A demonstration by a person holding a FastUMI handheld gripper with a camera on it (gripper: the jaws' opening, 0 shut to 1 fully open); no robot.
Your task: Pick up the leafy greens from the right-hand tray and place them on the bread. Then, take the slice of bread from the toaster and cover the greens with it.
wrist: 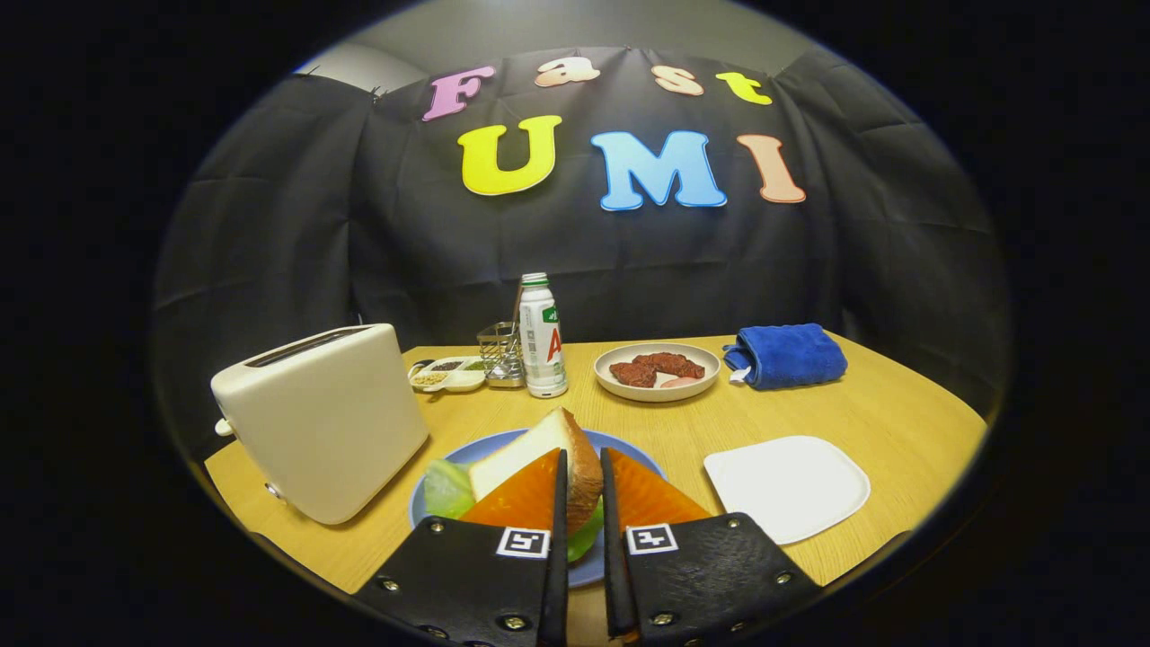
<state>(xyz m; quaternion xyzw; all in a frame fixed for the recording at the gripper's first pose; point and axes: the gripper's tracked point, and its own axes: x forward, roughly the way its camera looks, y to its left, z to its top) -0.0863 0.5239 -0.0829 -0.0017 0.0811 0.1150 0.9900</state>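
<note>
With greens [446, 488] on the plate [629, 452] and tray [787, 486] bare, the tongs [582, 485] pinch the bread [548, 458] above them, not yet laid flat.

1 toaster [323, 420], 1 bottle [542, 337], 1 towel [787, 356], 3 plates: blue [431, 496], white [787, 487], beige [658, 370]. 1 bread slice [539, 449], 1 rack [499, 352].

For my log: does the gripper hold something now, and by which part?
Yes. The gripper is shut on the bread slice, pinching its crust edge, above the greens.
</note>
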